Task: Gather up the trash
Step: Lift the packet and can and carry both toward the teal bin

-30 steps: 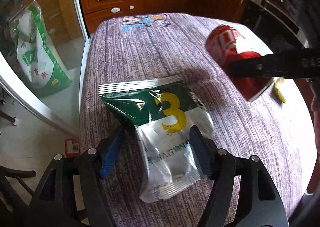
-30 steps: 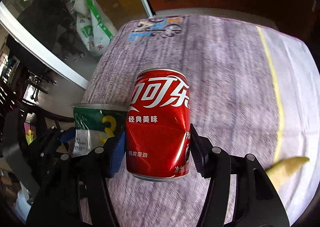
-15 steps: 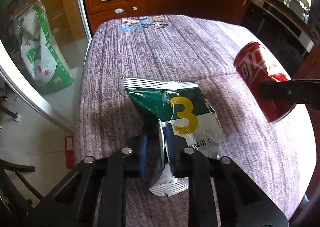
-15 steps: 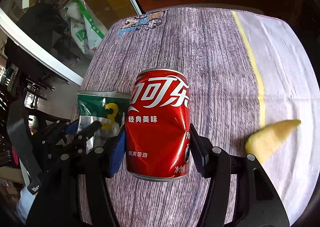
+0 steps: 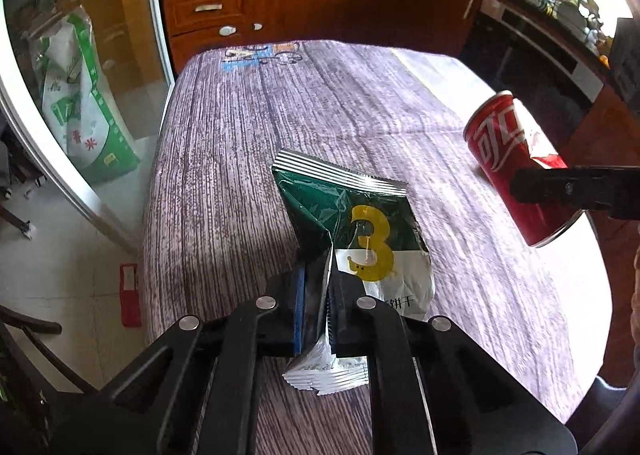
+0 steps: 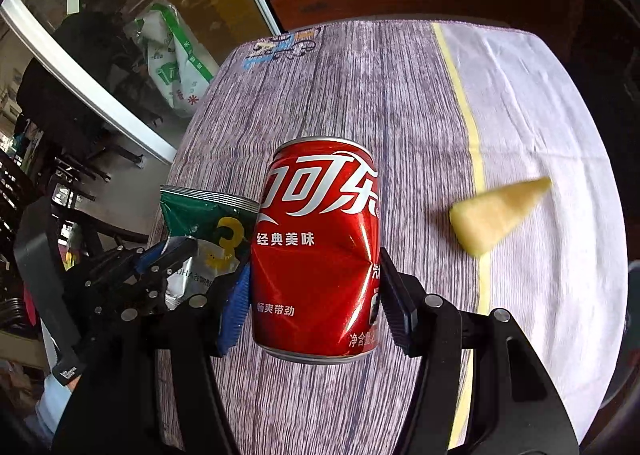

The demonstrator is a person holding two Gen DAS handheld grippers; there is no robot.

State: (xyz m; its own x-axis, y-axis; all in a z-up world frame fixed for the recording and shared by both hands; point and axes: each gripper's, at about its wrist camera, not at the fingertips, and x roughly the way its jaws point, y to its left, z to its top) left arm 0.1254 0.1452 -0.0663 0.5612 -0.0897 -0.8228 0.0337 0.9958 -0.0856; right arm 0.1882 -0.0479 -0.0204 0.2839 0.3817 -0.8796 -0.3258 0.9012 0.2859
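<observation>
Two items are held: the left gripper [image 5: 318, 305] is pinched onto a creased snack packet [image 5: 352, 231], which could slip; the half-open right gripper [image 6: 314, 295] clamps a dented cola can [image 6: 318, 251].

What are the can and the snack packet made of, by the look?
Red can: thin metal, probably aluminium, glossy printed; its wall is dented and glints. Snack packet: thin foil-like plastic film, likely metallised; shiny silver crimped ends, sharp creases where the left gripper pinches it.

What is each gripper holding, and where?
Left gripper pinches the wrapper at a lower fold. Right gripper clamps the can by its sides.
</observation>
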